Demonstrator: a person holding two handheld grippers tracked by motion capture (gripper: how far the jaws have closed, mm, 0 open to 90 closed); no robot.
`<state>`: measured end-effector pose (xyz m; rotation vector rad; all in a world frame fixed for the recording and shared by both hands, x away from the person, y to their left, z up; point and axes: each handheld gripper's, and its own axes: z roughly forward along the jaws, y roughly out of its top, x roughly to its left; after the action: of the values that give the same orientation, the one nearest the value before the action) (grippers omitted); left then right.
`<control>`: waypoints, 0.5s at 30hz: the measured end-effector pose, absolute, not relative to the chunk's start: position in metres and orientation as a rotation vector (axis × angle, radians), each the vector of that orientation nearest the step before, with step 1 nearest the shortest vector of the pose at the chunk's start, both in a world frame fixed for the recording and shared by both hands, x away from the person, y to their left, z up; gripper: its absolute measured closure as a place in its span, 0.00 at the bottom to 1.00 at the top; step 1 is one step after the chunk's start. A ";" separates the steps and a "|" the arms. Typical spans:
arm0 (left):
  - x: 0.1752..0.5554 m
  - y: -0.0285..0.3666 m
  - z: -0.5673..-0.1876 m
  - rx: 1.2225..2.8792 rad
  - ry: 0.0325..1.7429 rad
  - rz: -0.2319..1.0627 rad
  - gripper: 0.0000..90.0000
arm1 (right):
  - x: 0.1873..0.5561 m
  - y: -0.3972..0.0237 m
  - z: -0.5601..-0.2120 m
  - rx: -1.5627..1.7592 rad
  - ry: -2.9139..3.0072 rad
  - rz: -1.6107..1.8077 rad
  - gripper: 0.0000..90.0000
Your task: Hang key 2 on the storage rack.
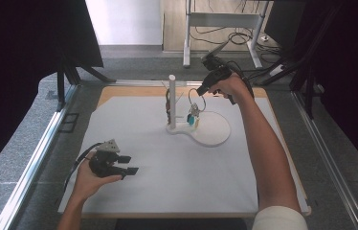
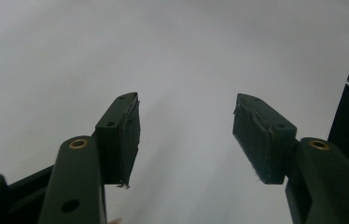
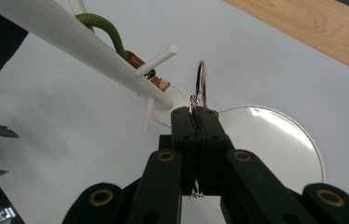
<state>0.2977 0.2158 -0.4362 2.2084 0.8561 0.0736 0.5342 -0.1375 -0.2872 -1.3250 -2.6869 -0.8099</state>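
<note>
A white stand (image 1: 172,96) with an upright pole and short pegs rises from a round white base (image 1: 213,128) at the middle of the mat. My right gripper (image 1: 199,91) hovers just right of the pole, shut on a metal key ring (image 1: 197,99) with keys and a blue tag (image 1: 193,117) dangling below. In the right gripper view the shut jaws (image 3: 192,112) pinch the ring (image 3: 201,81) close beside the pole (image 3: 84,39) and a peg (image 3: 156,60). My left gripper (image 1: 129,164) rests low at the mat's front left, open, with nothing between its fingers (image 2: 121,130).
A green cord (image 3: 105,28) with a brown clip hangs on the pole's far side. The white mat (image 1: 177,182) covers a wooden tabletop (image 3: 312,23). Metal rails (image 1: 38,158) run along both sides, and a desk frame with cables (image 1: 225,28) stands beyond.
</note>
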 end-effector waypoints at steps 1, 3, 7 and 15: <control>0.298 0.216 -0.436 2.209 0.857 0.074 0.46 | 0.535 -0.136 -0.288 -1.323 -2.687 -0.813 0.97; 0.298 0.215 -0.436 2.209 0.856 0.071 0.46 | 0.537 -0.134 -0.288 -1.322 -2.689 -0.819 0.97; 0.297 0.217 -0.435 2.201 0.857 0.073 0.46 | 0.541 -0.131 -0.289 -1.323 -2.690 -0.816 0.97; 0.297 0.219 -0.434 2.199 0.857 0.078 0.46 | 0.549 -0.120 -0.291 -1.317 -2.706 -0.801 0.97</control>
<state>0.2971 0.2189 -0.4338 2.1985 0.8566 0.0781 0.5486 -0.1204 -0.2906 -1.3170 -2.7060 -0.8013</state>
